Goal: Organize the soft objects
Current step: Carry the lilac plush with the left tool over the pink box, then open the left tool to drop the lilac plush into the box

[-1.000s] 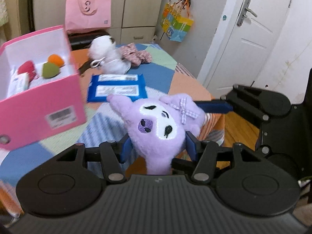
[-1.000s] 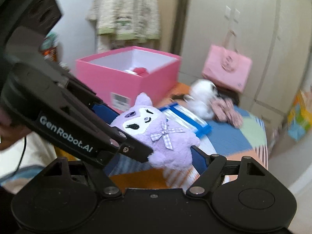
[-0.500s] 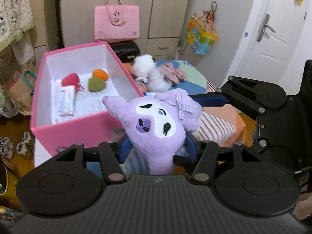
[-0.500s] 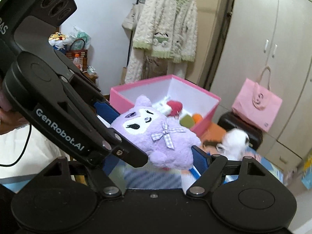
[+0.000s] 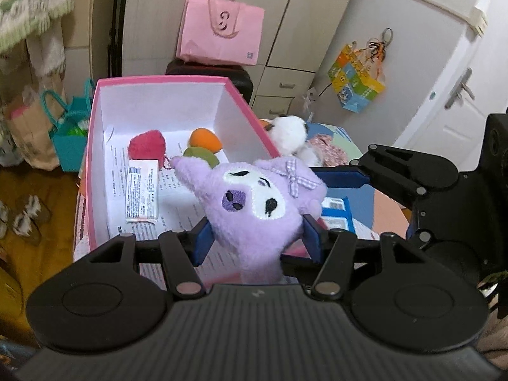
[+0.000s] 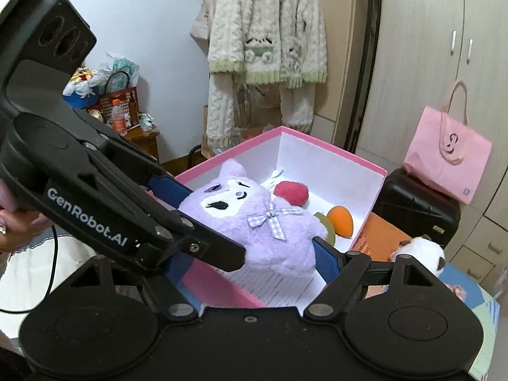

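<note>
Plush hangs over the pink box, pinched by both the left gripper and the right gripper. Releasing unevenly could snag it on the near wall.

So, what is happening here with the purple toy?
A person holds the purple plush with two handheld tongs at once: the left tongs pinch its lower body, and the right tongs sit around its sides. The plush hangs over the open pink box, not yet released. Inside the box lie a red puff, an orange sponge and a green one. A white plush waits on the table.
</note>
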A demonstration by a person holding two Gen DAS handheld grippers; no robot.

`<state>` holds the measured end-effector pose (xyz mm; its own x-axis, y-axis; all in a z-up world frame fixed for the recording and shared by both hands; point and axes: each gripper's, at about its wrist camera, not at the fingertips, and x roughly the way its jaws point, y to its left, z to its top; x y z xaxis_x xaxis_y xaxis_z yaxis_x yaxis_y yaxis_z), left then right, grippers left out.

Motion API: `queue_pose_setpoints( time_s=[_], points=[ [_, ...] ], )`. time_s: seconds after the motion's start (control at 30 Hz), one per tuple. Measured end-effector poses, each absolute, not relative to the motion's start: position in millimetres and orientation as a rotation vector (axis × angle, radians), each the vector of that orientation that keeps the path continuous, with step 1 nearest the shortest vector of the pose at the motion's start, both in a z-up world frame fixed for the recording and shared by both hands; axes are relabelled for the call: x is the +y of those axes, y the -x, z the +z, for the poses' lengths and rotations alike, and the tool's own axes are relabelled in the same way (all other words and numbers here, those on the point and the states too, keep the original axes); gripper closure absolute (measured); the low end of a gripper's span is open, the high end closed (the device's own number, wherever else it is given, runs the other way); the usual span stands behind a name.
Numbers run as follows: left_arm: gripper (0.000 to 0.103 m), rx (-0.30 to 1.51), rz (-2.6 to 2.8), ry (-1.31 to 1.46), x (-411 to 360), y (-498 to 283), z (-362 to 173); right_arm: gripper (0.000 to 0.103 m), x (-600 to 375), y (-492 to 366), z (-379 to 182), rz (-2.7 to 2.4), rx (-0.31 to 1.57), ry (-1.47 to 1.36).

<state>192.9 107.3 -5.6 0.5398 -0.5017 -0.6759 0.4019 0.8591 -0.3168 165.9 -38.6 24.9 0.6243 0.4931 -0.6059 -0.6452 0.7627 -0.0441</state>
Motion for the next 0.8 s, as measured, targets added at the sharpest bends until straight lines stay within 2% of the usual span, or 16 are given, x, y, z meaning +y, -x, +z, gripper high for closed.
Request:
queue_pose_setpoints(
  time_s=[0.4,0.77,0.8],
  points=[
    [0.047,1.005,-0.506,0.228,118.2,-281.0,-47.8,0.02,-13.5,-254.5,0.2,0.682,0.773,0.359],
    [0.047,1.087,-0.454,0.239,113.2,-306.5,-69.4,0.02,-2.0,-275.1,-17.5,0.713,0.812,0.496],
    [0.044,1.083,-0.462,0.229,112.6,-306.1,-68.8,0.02,-1.6,-276.2,-18.6,0.714,0.813,0.502]
  ],
)
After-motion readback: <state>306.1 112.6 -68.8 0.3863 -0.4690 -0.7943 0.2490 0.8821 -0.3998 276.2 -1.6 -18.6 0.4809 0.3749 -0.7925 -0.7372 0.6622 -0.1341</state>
